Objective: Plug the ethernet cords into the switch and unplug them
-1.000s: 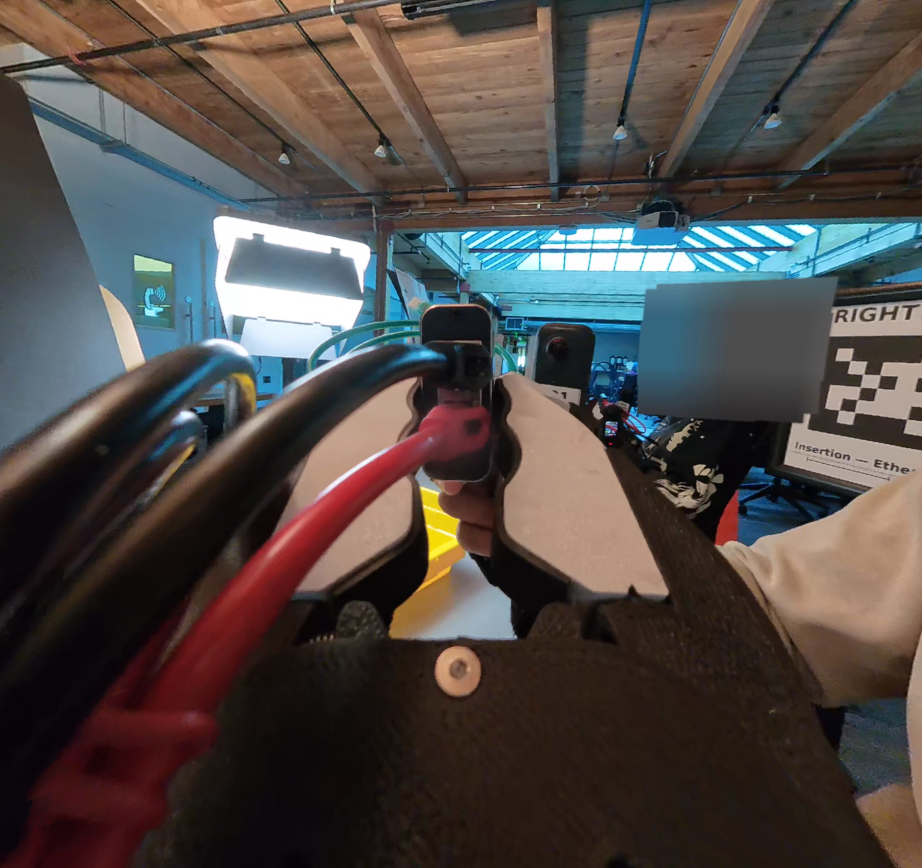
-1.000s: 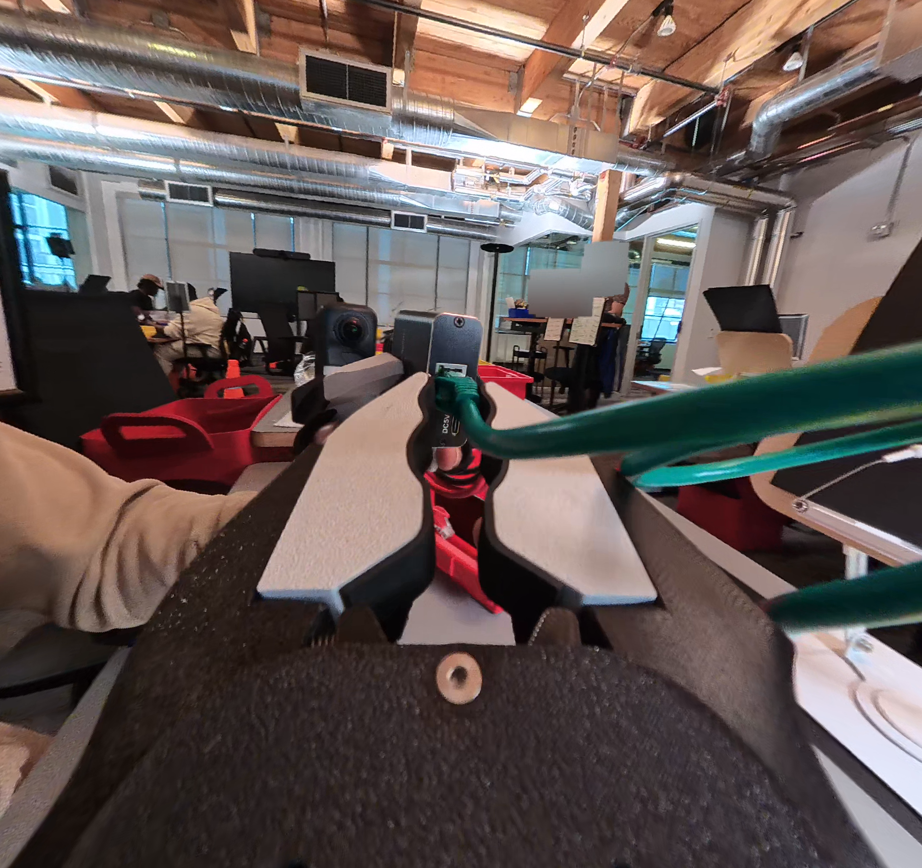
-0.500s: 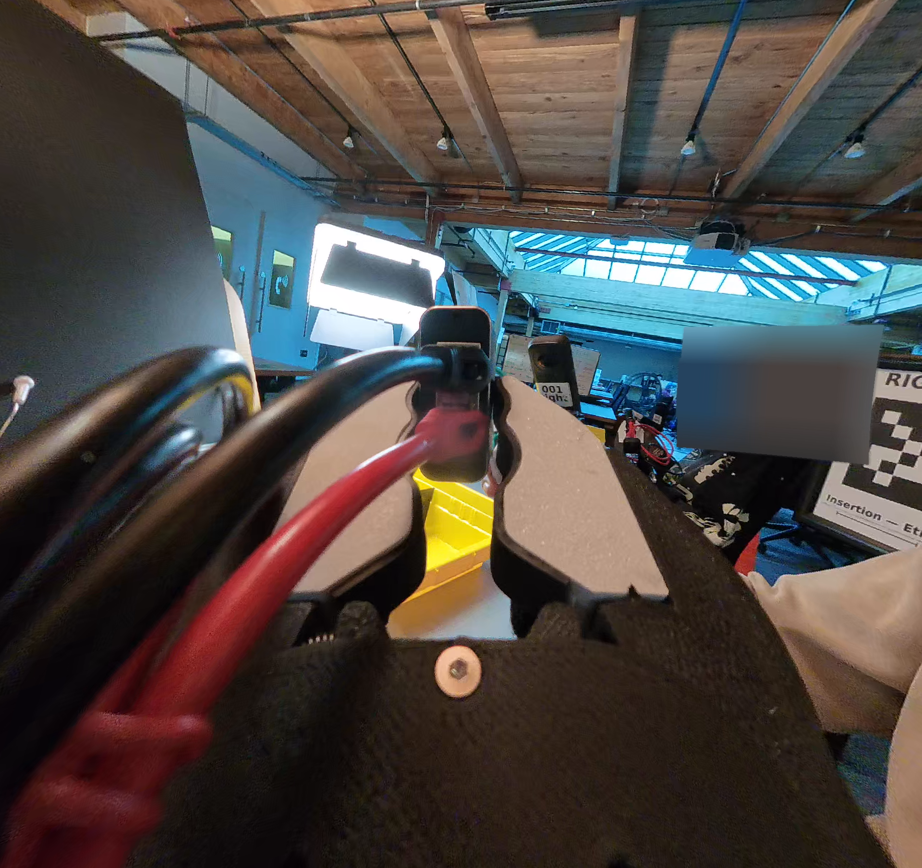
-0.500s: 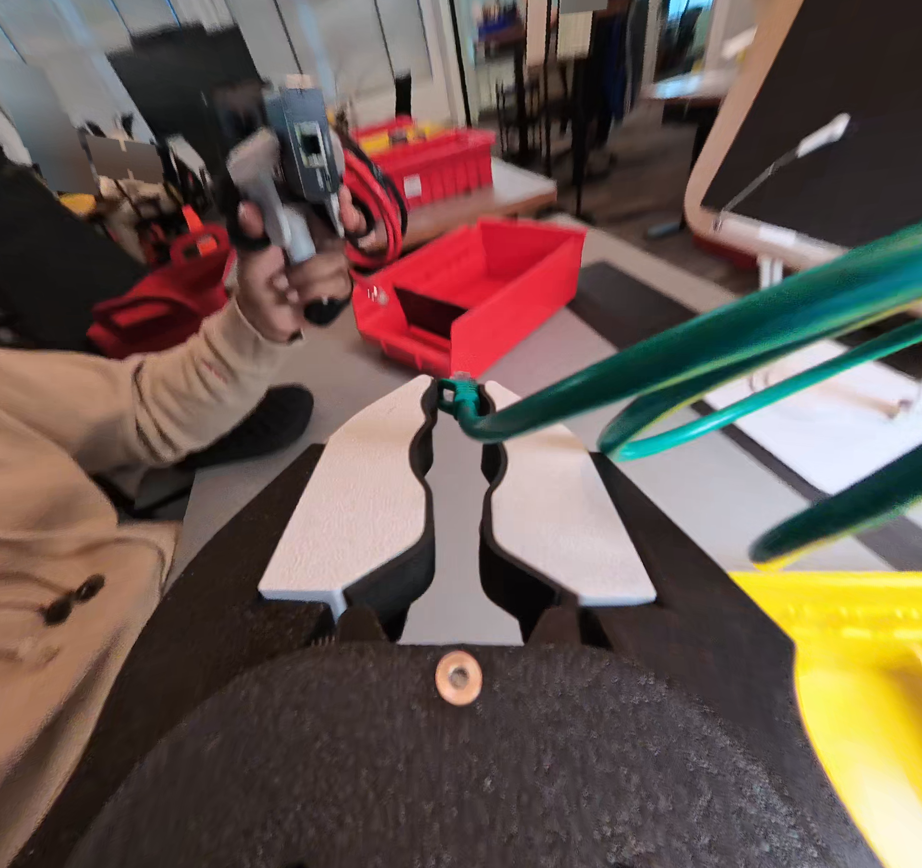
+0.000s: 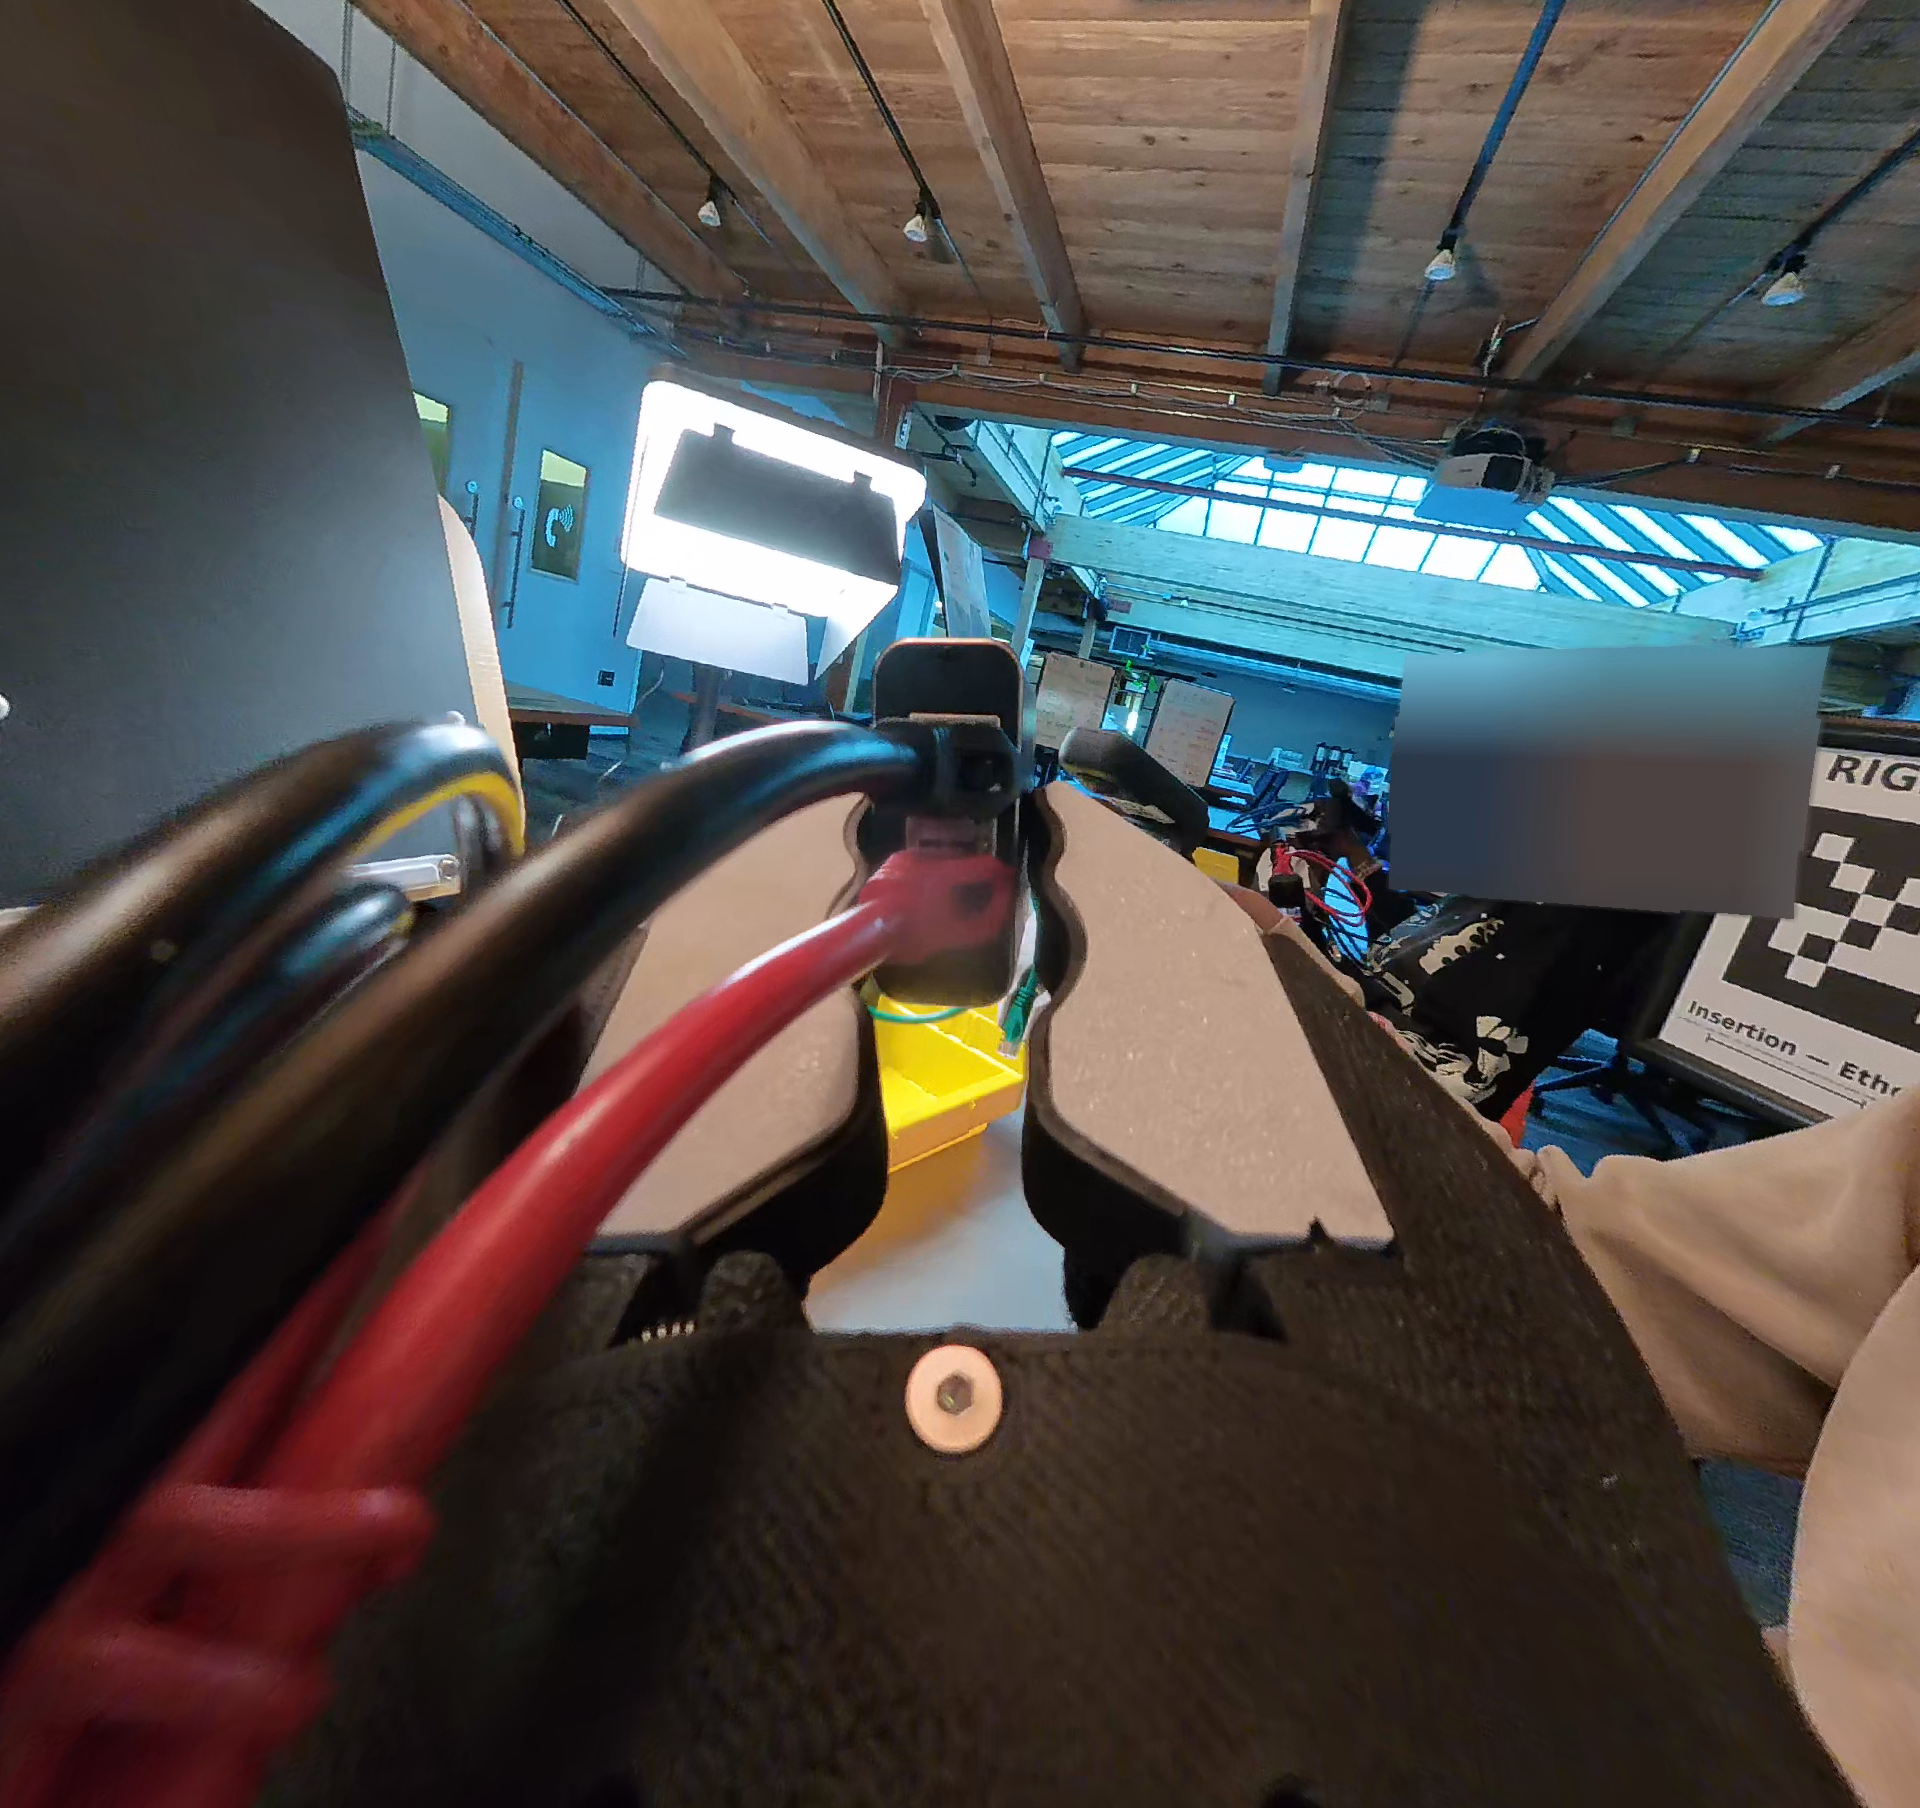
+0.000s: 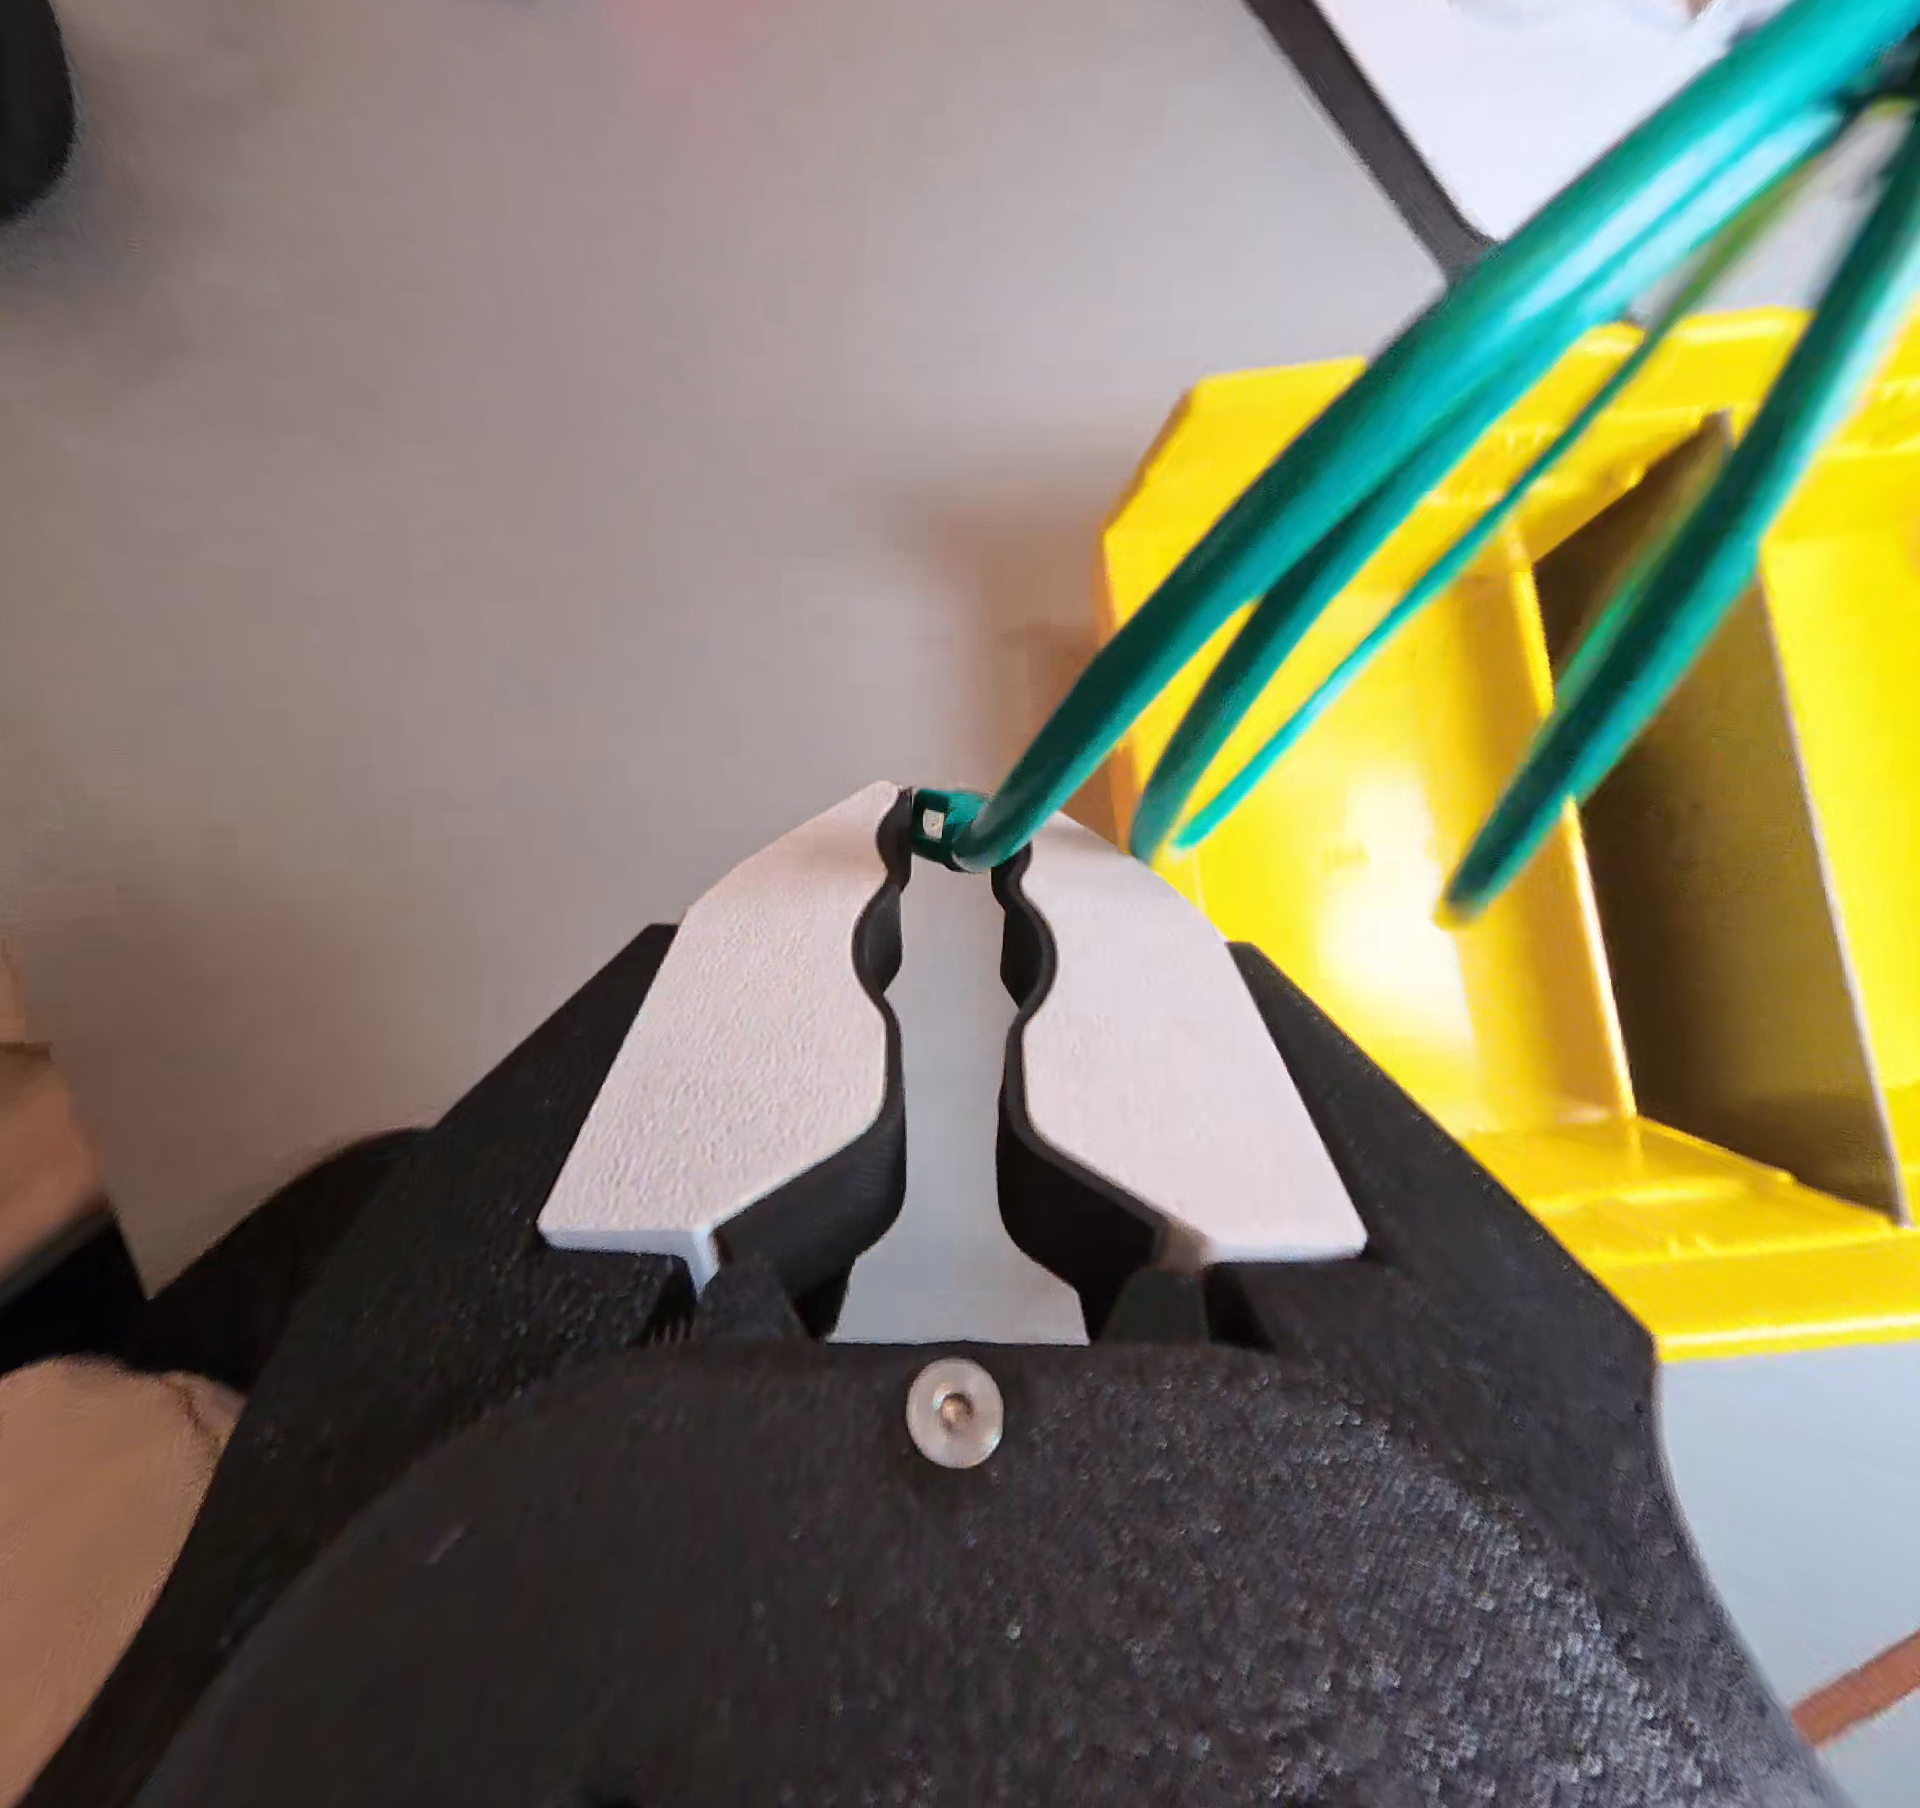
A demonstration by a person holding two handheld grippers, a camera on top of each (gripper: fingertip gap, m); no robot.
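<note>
Left wrist view first: the left gripper (image 5: 948, 823) sits mid-frame with its jaws narrowed onto the small dark switch (image 5: 943, 719), which stands upright between the two grey fingertips (image 5: 1132, 927). Two cords are seated in the switch's near face, one black cord (image 5: 727, 782) in the upper port and one red cord (image 5: 644, 1062) below it, both sweeping out to the lower left of the frame and crowding that side. Just beyond the tips, low in the gap, a green plug (image 5: 1016, 1008) hangs over one yellow bin (image 5: 940, 1072) on the pale tabletop (image 5: 935, 1270). Farther off at right a beige sleeve (image 5: 1714, 1270) cuts in from the edge. Over to the right wrist view: the right gripper (image 6: 948, 839) points down at the grey table (image 6: 520, 408), jaws pinched nearly together on the green connector (image 6: 935, 828) right at the very tips. From there the green cord (image 6: 1351, 470) runs to the upper right, three strands of it in view, looping across the yellow bin (image 6: 1351, 927) that sits just right of the fingers. Left of the tips the table surface lies open up to the top edge.
</note>
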